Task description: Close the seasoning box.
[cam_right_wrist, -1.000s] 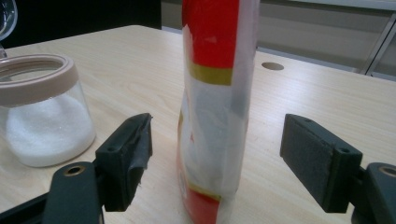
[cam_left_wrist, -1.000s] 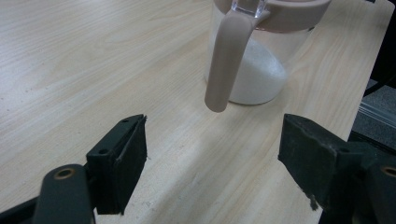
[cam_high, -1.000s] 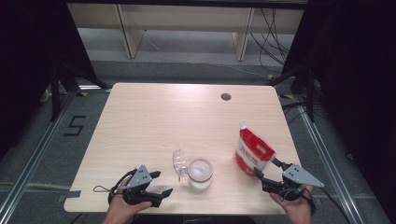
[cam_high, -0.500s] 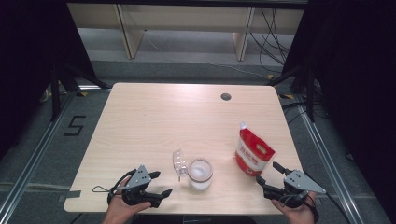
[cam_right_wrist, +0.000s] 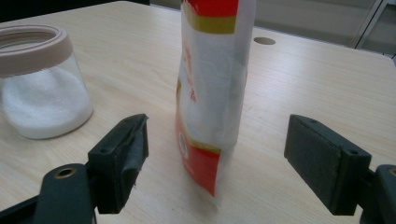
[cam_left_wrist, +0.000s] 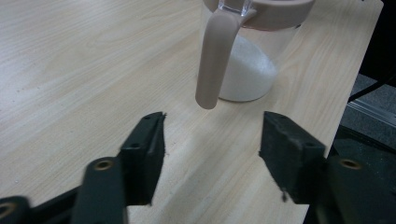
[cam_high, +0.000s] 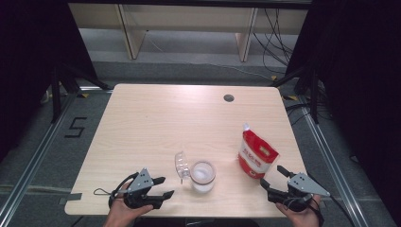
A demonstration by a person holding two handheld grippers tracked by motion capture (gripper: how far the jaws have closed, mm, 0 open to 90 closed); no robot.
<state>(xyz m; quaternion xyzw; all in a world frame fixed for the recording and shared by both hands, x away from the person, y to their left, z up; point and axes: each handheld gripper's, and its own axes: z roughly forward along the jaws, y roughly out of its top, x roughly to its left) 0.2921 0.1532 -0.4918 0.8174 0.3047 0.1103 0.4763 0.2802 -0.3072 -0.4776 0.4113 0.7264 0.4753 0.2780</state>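
1. One wooden table (cam_high: pixel 156 123) carries everything.
2. Red-and-white pouch (cam_high: pixel 256 155) stands upright near the right edge — right gripper (cam_high: pixel 276 178) gapes just before it, untouching.
3. Clear jar (cam_high: pixel 202 176) of white granules stands front-centre — left gripper (cam_high: pixel 162 187), jaws just narrowing, grasps nothing.

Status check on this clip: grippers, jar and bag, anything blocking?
Left gripper open, jaws just closing some, nothing between them. Right gripper open facing upright bag. Jar part full, lid flipped open. Nothing blocking.
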